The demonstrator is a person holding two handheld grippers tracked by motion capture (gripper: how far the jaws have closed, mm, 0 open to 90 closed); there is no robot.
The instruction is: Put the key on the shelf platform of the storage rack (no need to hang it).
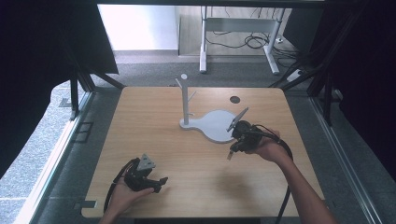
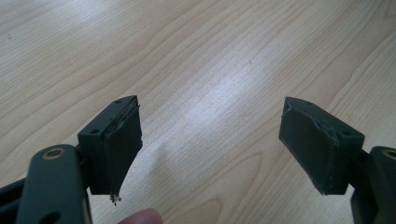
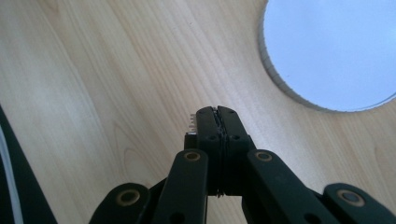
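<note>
Your right gripper (image 1: 236, 140) sits just off the near right rim of the grey stand base (image 1: 215, 125), which lies toward the far middle of the counter (image 1: 154, 116). Its fingers (image 3: 218, 122) are pressed together; a small toothed bit seems to peek out at the tips, too small to name. In the right gripper view the base's round edge (image 3: 327, 51) lies ahead and to the side, apart from the tips. The stand's upright post (image 1: 185, 100) rises at the base's far left end, away from your hand. Your left gripper (image 1: 156, 183) rests near the counter's near left edge, fingers (image 2: 122, 144) spread wide over bare wood, well apart from the stand. The right hand is much nearer; nothing blocks the way.
</note>
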